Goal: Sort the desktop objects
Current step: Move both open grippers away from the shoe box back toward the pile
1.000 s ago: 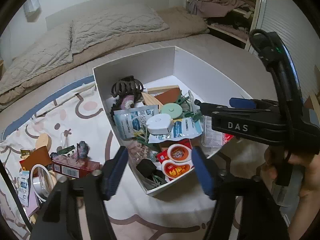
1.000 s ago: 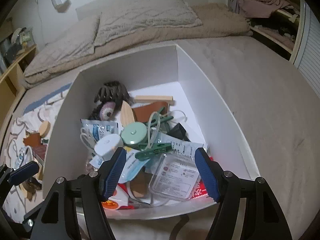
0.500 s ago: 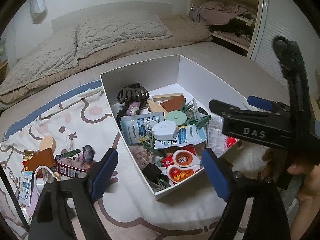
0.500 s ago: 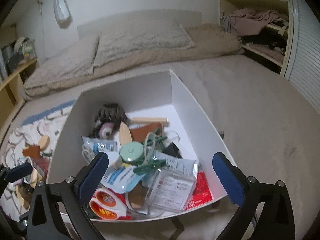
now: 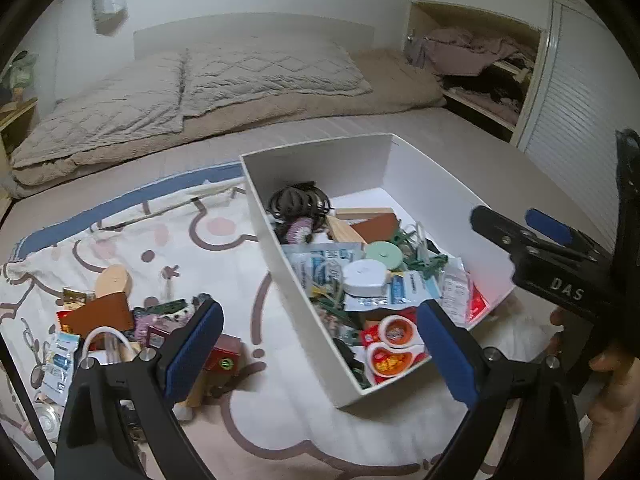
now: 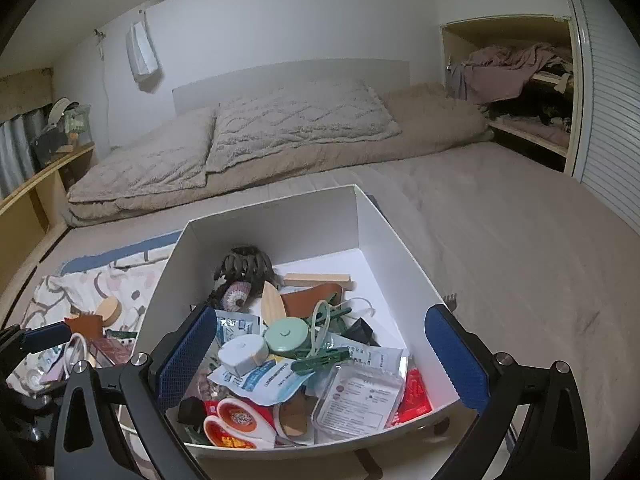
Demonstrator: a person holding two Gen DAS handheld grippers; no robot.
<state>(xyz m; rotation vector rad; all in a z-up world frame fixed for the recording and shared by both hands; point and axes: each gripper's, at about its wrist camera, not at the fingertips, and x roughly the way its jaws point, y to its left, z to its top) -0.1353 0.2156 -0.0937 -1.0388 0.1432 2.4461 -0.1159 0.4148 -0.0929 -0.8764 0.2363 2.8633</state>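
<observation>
Left claw [image 5: 320,344]: opening, empty, beside the box [image 5: 288,264].
Right claw [image 6: 320,354]: wide apart, empty, over the box.
Tip: approach one loose item [image 5: 112,280] squarely.

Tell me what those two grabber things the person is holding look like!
Both are black plastic with silver screws. The left gripper and the right gripper each have two fingers tipped with flat blue pads that look bumpy. From the left camera, the right one's side shows white letters "DAS", a blue trigger-like piece, and a black cable looping behind. No sleeves are visible.
</observation>
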